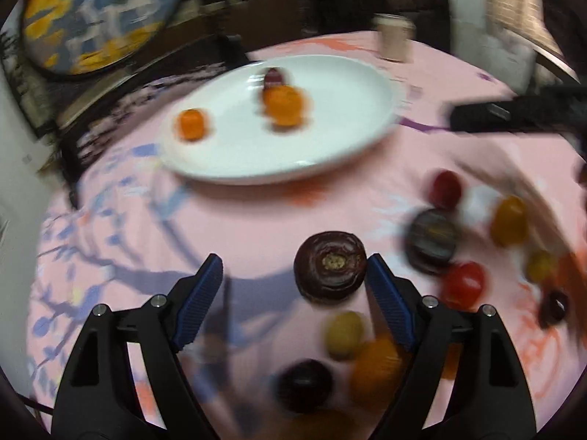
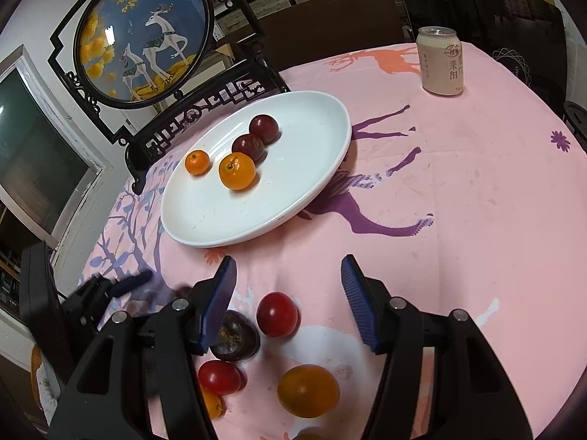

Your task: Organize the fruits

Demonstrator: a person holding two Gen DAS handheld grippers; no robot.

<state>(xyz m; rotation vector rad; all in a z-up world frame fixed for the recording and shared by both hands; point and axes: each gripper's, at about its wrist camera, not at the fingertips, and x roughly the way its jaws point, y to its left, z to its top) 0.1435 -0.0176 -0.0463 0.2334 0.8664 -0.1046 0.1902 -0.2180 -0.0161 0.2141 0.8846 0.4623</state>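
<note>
Table (image 2: 458,190): covered by a pink cloth printed with deer and branches. Plate (image 2: 205,220): white, oval, toward the far left of the cloth; holds a small orange (image 2: 197,162), a larger orange (image 2: 237,170) and two dark red plums (image 2: 248,147), the plums touching each other and the nearer one touching the larger orange. Can (image 2: 440,60): pale, upright, at the far edge of the table, well apart from the plate. Screen (image 2: 141,33): round deer painting in a black carved stand, behind the plate. Loose fruit, on the cloth near the cameras: a dark wrinkled fruit (image 1: 330,264) with a pale centre; a red plum (image 2: 277,314); a second red fruit (image 2: 219,377); an amber fruit (image 2: 307,391); a yellow-green one (image 1: 345,333); further pieces to the right in the left wrist view, blurred. Left tongs (image 1: 295,269): released, jaws wide; the dark wrinkled fruit lies between them, just beside the right pad, and contact cannot be told. That view is blurred. Right tongs (image 2: 288,278): released, jaws apart over bare cloth, nothing between the pads; the red plum and another dark fruit (image 2: 234,337) lie just below, the dark one partly hidden behind the left pad.
</note>
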